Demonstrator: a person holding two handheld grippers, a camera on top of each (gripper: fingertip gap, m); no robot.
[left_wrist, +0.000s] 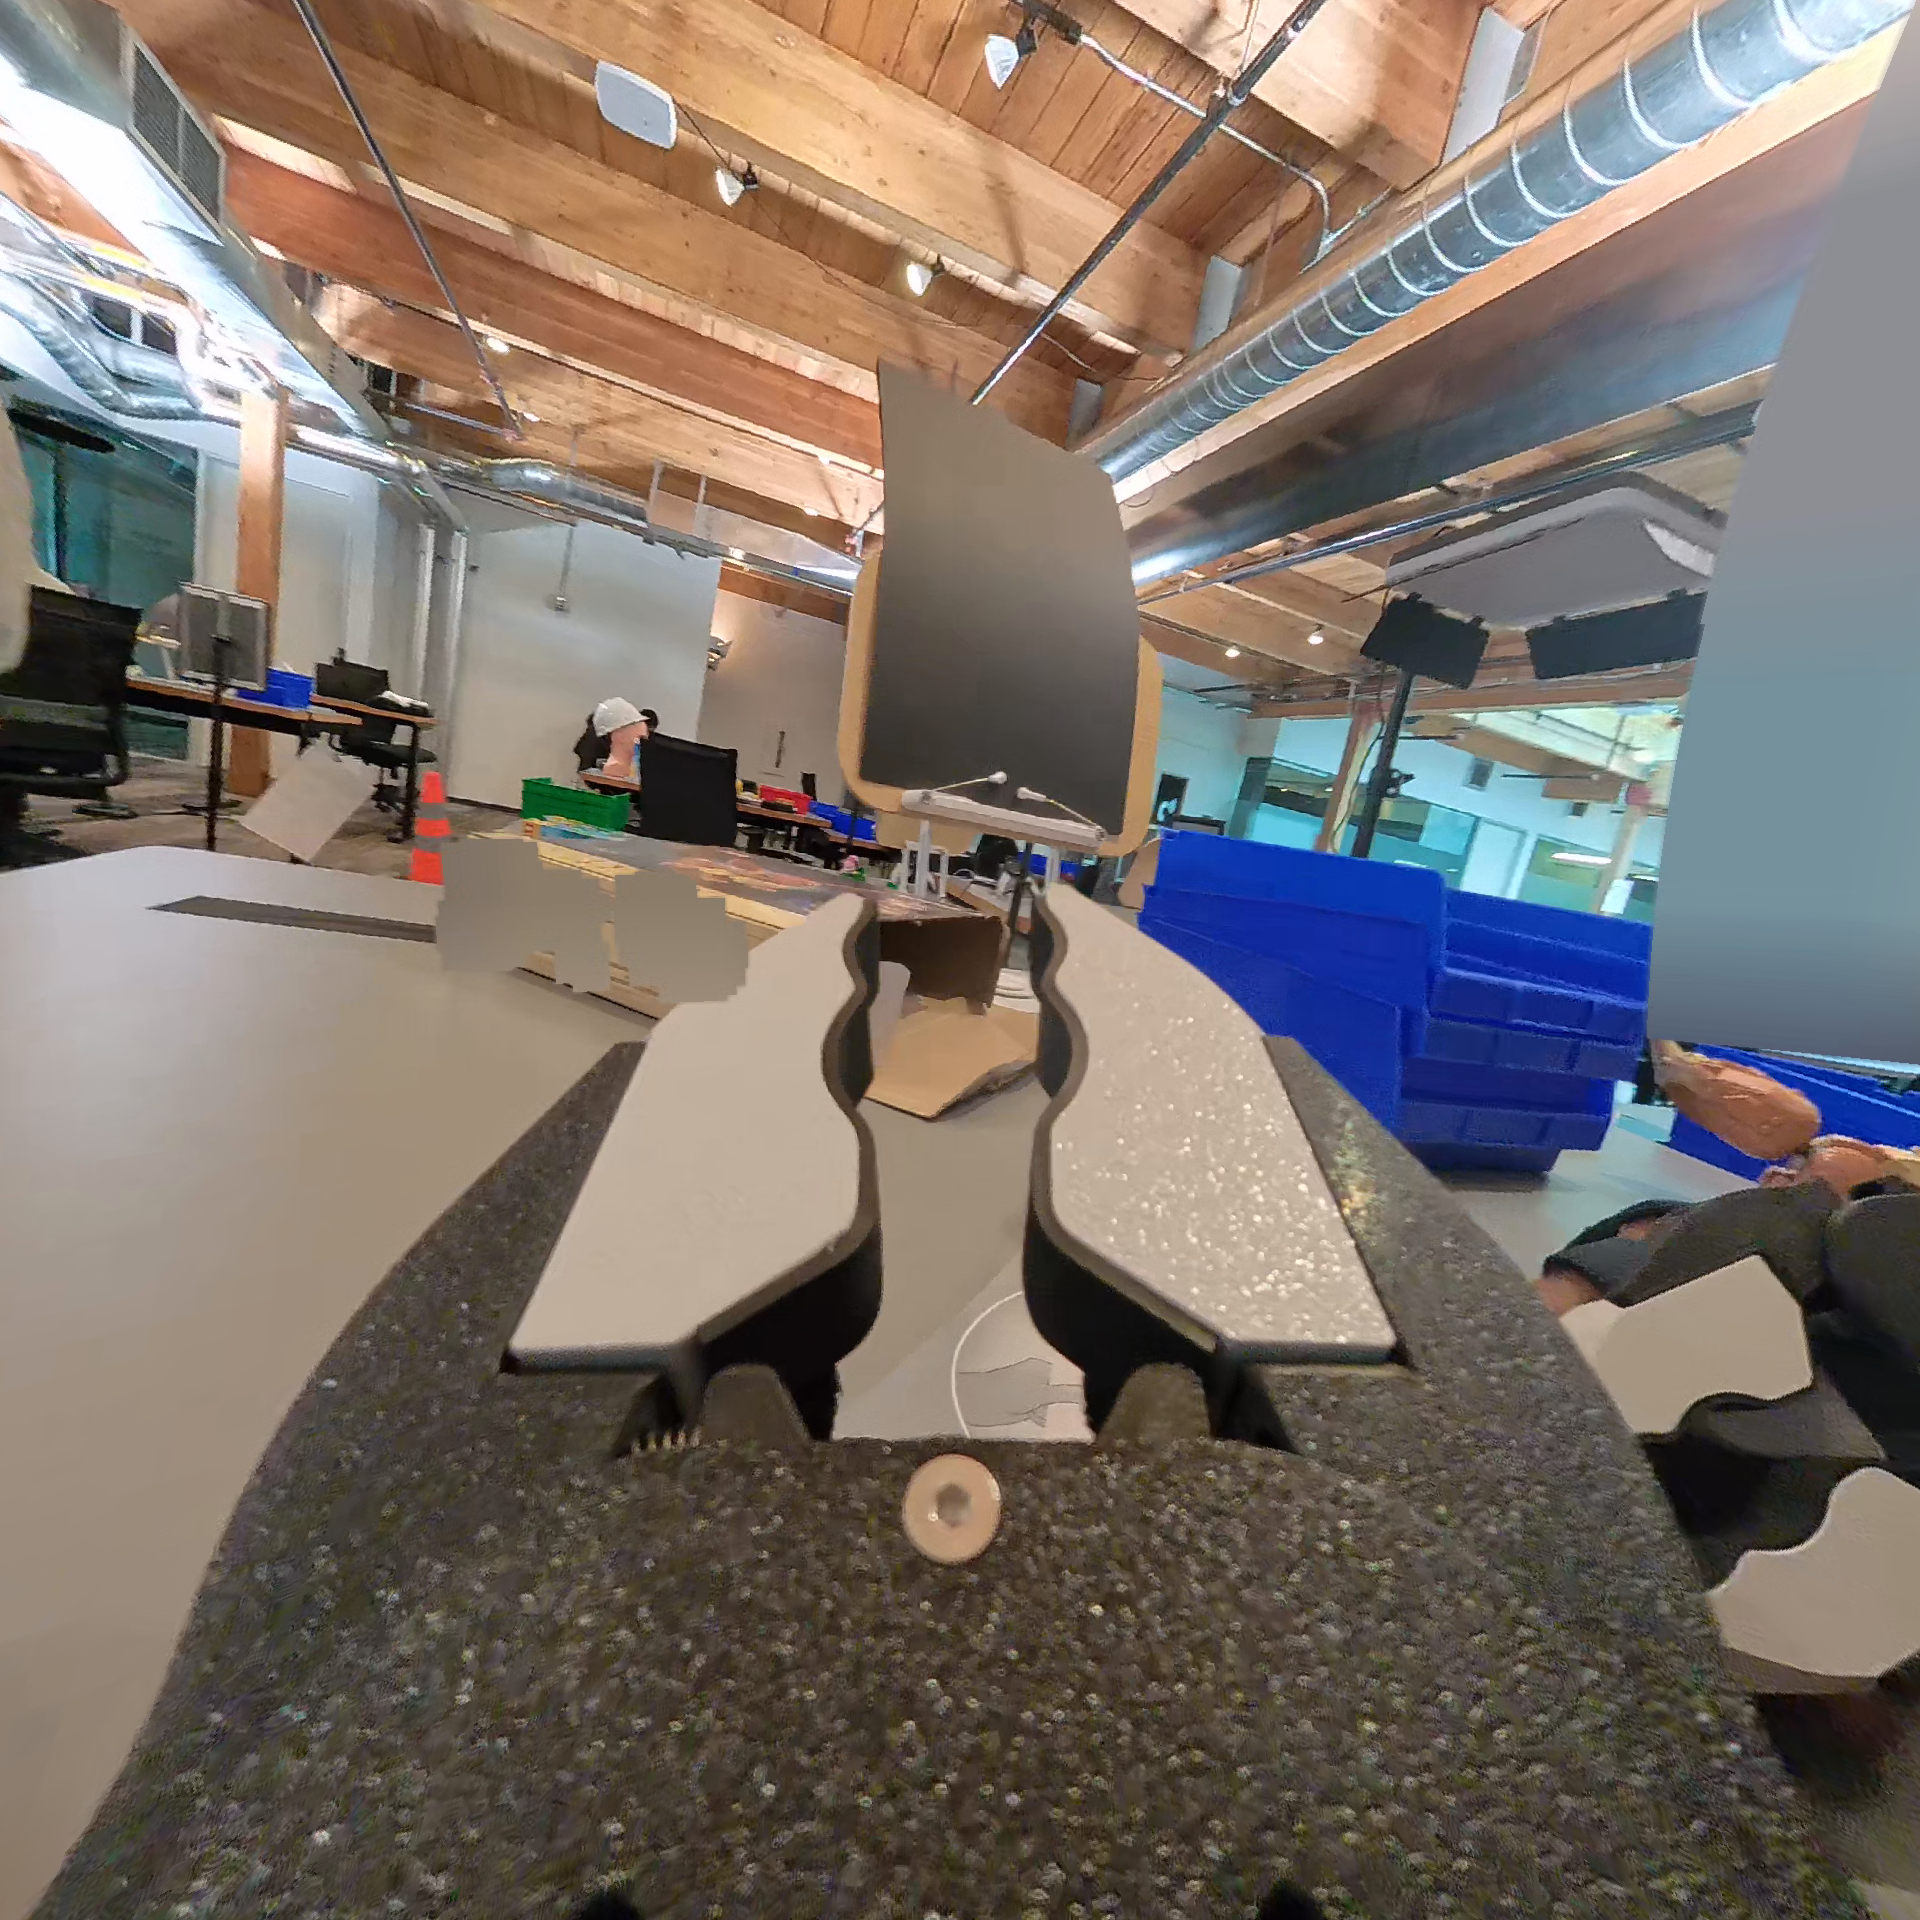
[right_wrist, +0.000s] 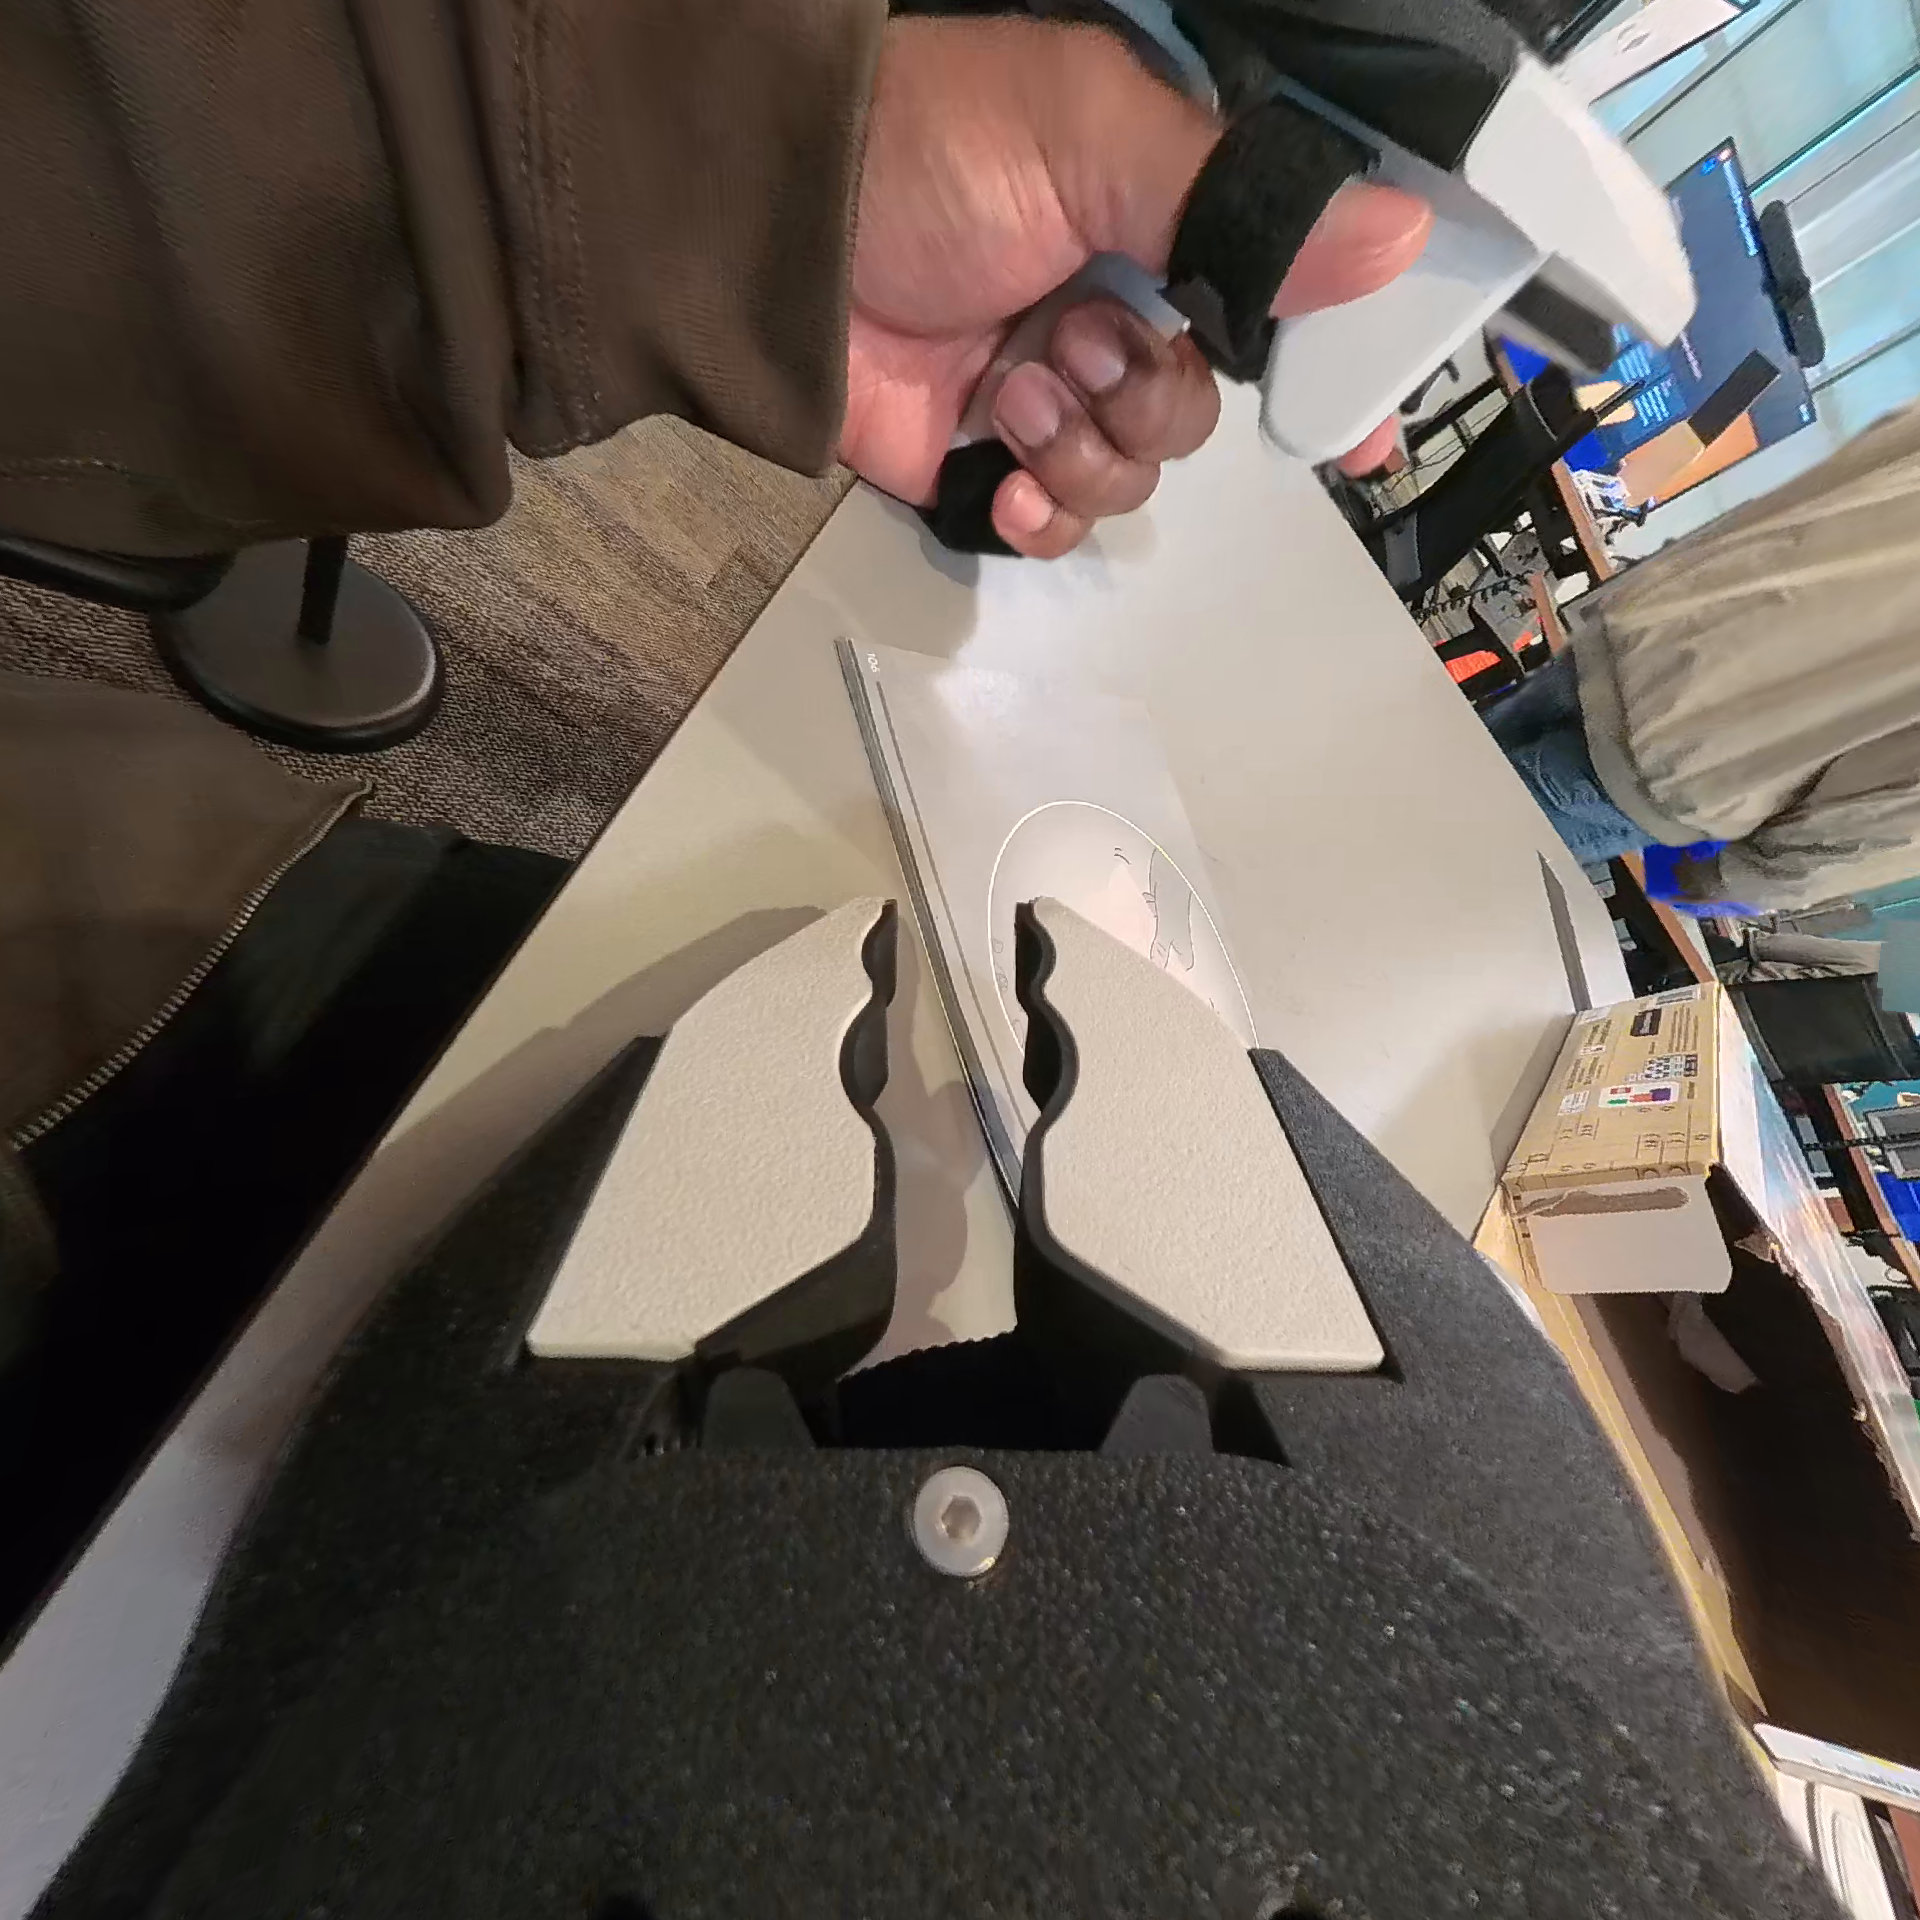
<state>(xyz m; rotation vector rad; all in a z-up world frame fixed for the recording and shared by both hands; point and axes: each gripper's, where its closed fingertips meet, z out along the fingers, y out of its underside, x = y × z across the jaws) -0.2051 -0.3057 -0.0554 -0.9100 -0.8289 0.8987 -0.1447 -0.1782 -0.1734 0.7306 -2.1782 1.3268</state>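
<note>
Right gripper (right_wrist: 954, 914) straddles booklet (right_wrist: 1023, 774), seemingly ungripped.

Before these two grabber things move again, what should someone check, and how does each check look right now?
1. Right gripper jaws apart: ok, a gap shows.
2. Booklet edge between its fingers: ok, not clamped.
3. Booklet flat on the table: not ok, one edge is raised.
4. Left gripper empty: ok, jaws apart, nothing between them.
5. Cardboard box apart from the right gripper: ok.
6. Blue bins apart from the left gripper: ok.
</note>
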